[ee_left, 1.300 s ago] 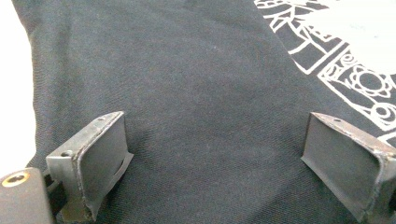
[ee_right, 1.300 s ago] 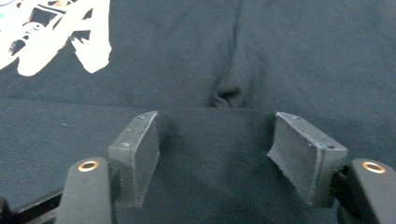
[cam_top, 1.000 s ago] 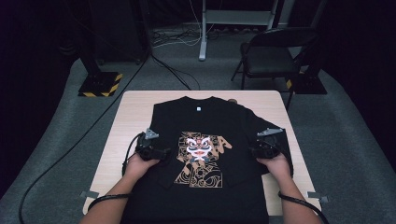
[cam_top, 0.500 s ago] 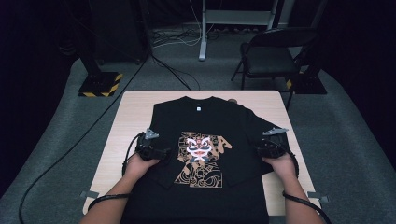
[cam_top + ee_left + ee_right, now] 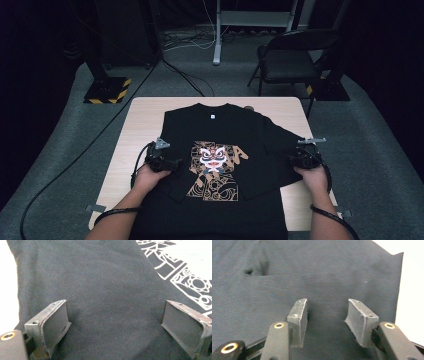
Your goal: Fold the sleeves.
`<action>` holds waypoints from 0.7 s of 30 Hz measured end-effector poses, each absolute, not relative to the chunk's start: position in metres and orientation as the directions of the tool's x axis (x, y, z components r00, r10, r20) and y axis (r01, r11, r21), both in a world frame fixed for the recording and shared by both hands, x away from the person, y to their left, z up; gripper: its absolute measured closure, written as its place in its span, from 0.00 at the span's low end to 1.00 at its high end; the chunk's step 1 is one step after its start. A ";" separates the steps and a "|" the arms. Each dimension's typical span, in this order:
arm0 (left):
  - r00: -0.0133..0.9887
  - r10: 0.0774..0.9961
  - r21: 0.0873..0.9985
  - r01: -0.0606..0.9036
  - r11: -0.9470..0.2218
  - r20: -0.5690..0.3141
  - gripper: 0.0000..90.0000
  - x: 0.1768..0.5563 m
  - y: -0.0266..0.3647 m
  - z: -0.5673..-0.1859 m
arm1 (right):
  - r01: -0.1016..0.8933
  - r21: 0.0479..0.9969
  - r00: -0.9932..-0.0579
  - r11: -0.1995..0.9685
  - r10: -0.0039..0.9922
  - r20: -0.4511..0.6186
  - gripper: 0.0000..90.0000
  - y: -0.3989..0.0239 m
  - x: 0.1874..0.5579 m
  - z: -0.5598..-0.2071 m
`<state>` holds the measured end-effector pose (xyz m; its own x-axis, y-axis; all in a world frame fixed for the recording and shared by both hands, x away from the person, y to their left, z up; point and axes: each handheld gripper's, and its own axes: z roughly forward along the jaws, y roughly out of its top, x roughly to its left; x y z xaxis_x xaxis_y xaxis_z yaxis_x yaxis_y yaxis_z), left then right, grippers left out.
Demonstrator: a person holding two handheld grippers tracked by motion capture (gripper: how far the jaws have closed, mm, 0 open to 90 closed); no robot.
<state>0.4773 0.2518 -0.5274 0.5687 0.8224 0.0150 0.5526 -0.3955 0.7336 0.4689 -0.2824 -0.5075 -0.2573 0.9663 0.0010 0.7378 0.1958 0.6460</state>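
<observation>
Black T-shirt [image 5: 225, 150] flat on the desk [image 5: 140, 120], left gripper [image 5: 115, 322] spread wide over its left side, right gripper [image 5: 325, 320] at the right sleeve, jaws half-spread, just been closing, pinching nothing.

A light wooden table [image 5: 140, 125] stands on grey carpet. A black T-shirt [image 5: 225, 132] lies flat on it, front side up, with a white and gold picture [image 5: 212, 167] in the middle. The shirt covers most of the table top. Its bottom end hangs over the near edge. Bare wood shows on both sides.
</observation>
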 end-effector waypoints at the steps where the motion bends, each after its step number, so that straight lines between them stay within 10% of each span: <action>1: 0.569 0.822 0.734 0.553 -0.395 0.015 0.08 0.477 0.252 -0.527 | 0.738 0.648 -0.252 0.189 0.968 0.005 0.56 -0.285 0.469 -0.508; 21: 0.569 0.822 0.734 0.553 -0.396 0.015 0.08 0.477 0.252 -0.527 | 0.731 0.672 -0.132 0.115 0.991 -0.027 0.61 -0.313 0.462 -0.502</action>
<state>0.4774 0.2518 -0.5274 0.5689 0.8223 0.0146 0.5528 -0.3955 0.7335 0.4625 -0.3125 -0.5024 -0.1316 0.9909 -0.0266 0.7313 0.1152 0.6723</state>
